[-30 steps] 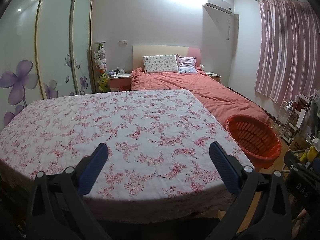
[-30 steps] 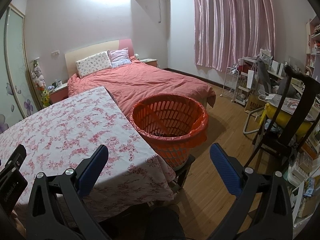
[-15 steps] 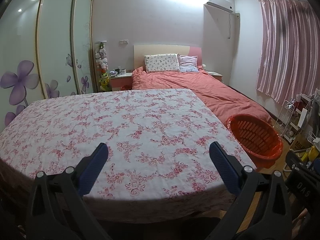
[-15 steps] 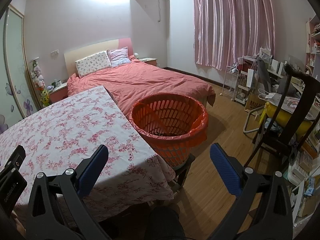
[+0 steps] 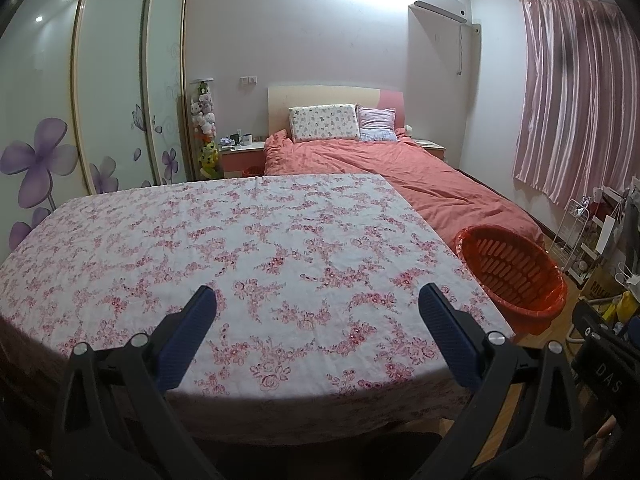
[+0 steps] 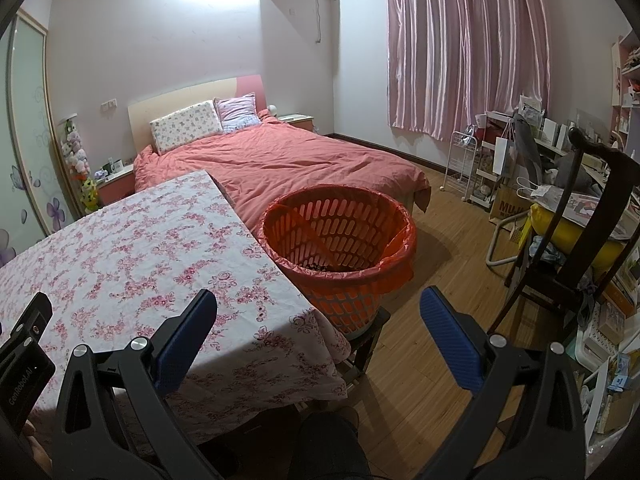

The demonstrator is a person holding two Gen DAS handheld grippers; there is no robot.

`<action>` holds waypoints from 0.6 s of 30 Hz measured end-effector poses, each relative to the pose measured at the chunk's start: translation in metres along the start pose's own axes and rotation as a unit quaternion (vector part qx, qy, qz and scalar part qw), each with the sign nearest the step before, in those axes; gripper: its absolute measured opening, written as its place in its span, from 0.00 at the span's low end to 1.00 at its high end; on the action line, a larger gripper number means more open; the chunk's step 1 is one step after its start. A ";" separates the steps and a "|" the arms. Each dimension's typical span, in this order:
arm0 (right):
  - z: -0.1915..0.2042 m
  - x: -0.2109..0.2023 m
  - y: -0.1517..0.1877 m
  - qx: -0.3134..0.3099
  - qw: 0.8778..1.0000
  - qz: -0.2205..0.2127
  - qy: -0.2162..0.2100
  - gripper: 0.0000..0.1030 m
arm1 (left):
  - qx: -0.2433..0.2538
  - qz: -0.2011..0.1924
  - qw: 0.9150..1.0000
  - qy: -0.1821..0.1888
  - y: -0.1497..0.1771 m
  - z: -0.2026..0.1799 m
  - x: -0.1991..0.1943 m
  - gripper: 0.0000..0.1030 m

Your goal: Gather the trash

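Little has shifted since a second ago: we still hold both grippers above the near edge of the table (image 5: 256, 248), only drifting slightly. Its cloth is white with pink flowers. Our left gripper (image 5: 318, 300) and right gripper (image 6: 318, 300) each stand with blue pads wide apart, gripping nothing. At the table's right, the orange basket (image 6: 340, 240) with its red liner sits on a low stool; dark bits lie at its bottom. Beyond stand a pink bed (image 6: 288, 164), curtains (image 6: 460, 48) and flowered wardrobe (image 5: 112, 92). Readable: "GenRobot.AI" (image 6: 20, 386), "DAS" (image 5: 608, 376).
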State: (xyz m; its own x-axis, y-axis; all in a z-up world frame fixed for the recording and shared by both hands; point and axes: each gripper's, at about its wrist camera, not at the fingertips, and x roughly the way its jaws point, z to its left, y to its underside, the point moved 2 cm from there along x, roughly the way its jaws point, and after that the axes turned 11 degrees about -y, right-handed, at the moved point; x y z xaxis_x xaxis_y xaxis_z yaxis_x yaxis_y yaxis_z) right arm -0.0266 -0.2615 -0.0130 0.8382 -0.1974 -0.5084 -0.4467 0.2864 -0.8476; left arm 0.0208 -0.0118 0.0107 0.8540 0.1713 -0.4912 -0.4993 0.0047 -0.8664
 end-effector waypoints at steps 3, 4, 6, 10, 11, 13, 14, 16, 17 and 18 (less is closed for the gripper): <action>0.000 0.000 0.000 0.000 1.000 0.000 0.000 0.98 | 0.001 0.000 1.000 0.000 0.000 0.000 0.001 0.96; 0.000 0.000 0.000 0.000 1.000 0.000 0.000 0.98 | 0.001 0.001 1.000 0.000 0.001 0.000 0.001 0.96; 0.000 0.000 0.000 0.000 1.000 0.000 0.000 0.98 | 0.001 0.001 1.000 -0.001 0.001 0.000 0.001 0.96; 0.000 0.000 -0.001 0.000 1.000 0.000 0.000 0.98 | 0.001 0.002 1.000 -0.001 0.002 0.001 0.001 0.96; 0.000 0.000 -0.001 -0.001 1.000 0.000 0.000 0.98 | 0.001 0.002 1.000 -0.001 0.002 0.001 0.002 0.96; 0.000 0.000 -0.001 0.000 1.000 0.000 0.000 0.98 | 0.001 0.002 1.000 -0.001 0.002 0.001 0.002 0.96; 0.000 0.000 -0.001 -0.001 1.000 0.000 0.000 0.98 | 0.002 0.002 1.000 -0.001 0.002 0.001 0.003 0.96; 0.000 0.000 -0.001 0.000 1.000 0.000 0.000 0.98 | 0.002 0.003 1.000 -0.001 0.003 0.001 0.004 0.96; 0.000 0.000 -0.001 0.000 1.000 0.001 0.000 0.98 | 0.002 0.003 1.000 -0.001 0.003 0.001 0.004 0.96; 0.000 0.000 -0.001 0.000 1.000 0.001 0.000 0.98 | 0.002 0.004 1.000 -0.001 0.003 0.001 0.004 0.96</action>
State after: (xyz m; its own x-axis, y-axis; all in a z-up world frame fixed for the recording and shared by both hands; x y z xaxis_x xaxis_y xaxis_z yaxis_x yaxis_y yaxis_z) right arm -0.0259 -0.2621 -0.0124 0.8378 -0.1963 -0.5095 -0.4482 0.2860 -0.8470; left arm 0.0222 -0.0099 0.0059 0.8501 0.1736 -0.4972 -0.5060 0.0078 -0.8625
